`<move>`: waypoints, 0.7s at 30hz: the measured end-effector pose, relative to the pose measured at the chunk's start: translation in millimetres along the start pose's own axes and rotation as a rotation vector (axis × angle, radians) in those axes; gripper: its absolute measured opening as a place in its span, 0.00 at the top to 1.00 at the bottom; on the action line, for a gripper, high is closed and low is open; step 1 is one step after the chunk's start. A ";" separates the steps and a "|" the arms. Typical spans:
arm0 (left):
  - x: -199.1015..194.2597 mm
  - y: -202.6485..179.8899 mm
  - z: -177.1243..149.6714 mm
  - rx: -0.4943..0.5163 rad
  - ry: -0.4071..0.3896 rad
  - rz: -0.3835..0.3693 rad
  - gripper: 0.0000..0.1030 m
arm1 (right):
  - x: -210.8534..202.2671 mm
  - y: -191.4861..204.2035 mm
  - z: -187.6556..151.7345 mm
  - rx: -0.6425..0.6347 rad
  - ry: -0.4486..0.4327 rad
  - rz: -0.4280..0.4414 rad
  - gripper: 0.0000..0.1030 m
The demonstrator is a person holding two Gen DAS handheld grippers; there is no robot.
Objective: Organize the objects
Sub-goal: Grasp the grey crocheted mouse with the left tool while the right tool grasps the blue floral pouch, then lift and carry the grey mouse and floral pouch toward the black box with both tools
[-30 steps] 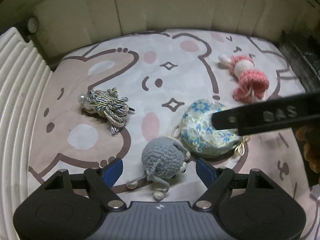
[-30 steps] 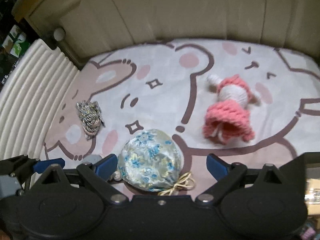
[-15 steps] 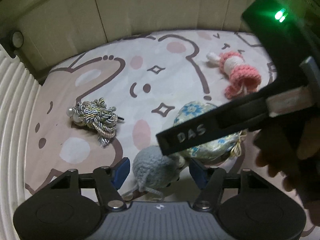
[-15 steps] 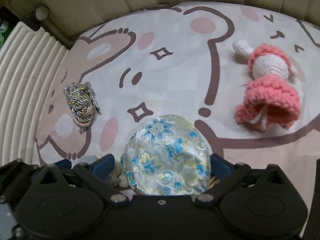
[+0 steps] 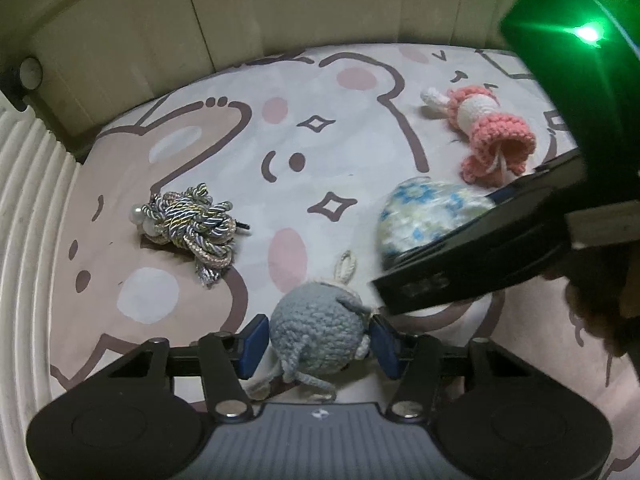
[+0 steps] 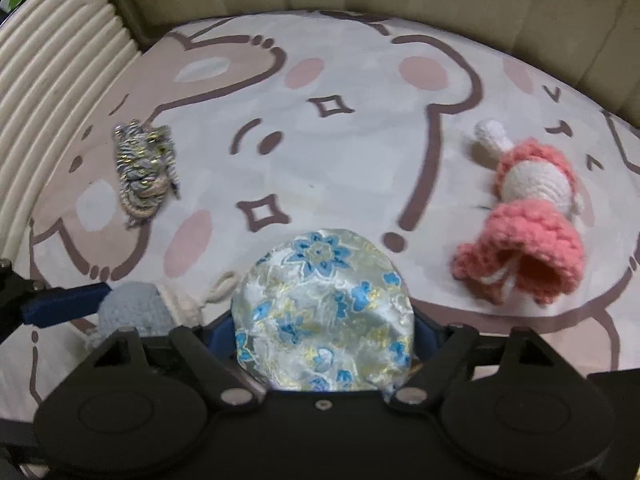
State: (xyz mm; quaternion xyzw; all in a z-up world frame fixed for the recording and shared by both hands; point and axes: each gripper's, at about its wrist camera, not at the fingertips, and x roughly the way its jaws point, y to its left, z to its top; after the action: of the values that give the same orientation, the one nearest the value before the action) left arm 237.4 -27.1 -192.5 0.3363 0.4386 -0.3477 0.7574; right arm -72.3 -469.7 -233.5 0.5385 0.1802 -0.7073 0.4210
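our left gripper (image 5: 316, 340) sits low over the cartoon-print mat (image 5: 344, 128), its blue pads (image 5: 253, 340) close on either side of the grey crochet toy (image 5: 316, 332) — they look to be touching its flanks, with the toy resting on the mat near the front edge. a cream loop (image 5: 347, 267) pokes out from behind the toy.

our right gripper (image 6: 324, 332) has closed around the blue-flowered brocade pouch (image 6: 324, 304), which fills the space between its fingers and bulges out ahead of them (the pads themselves are mostly hidden behind the fabric). from the left wrist view we see that same gripper as a dark bar crossing over the pouch, with a green light (image 5: 586, 34) glowing on its body.

further back on the mat, the pink and white crochet doll (image 6: 528, 216) lies on its side to the right, well apart from the pouch. off to the left lies the bundle of twisted silver and gold cord (image 5: 192, 224) with pearl beads at one end — nothing touches it. a ribbed cream surface (image 5: 28, 220) runs along the mat's left edge.
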 end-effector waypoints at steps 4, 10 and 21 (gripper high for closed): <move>-0.1 -0.4 1.1 -0.005 0.005 0.004 0.47 | -3.0 -12.3 -2.1 0.030 0.001 -0.034 0.18; -1.0 -1.1 4.4 -0.020 0.014 0.012 0.48 | -8.5 -31.6 -6.9 0.085 0.009 -0.070 0.18; -23.8 10.2 7.6 -0.118 -0.028 0.025 0.49 | -31.9 -43.0 -11.3 0.129 -0.028 -0.079 0.18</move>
State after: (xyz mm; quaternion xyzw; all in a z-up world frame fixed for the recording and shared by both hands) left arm 240.2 -22.4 -166.1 0.2915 0.4437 -0.3165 0.7861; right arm -97.3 -423.9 -216.8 0.5468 0.1497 -0.7411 0.3597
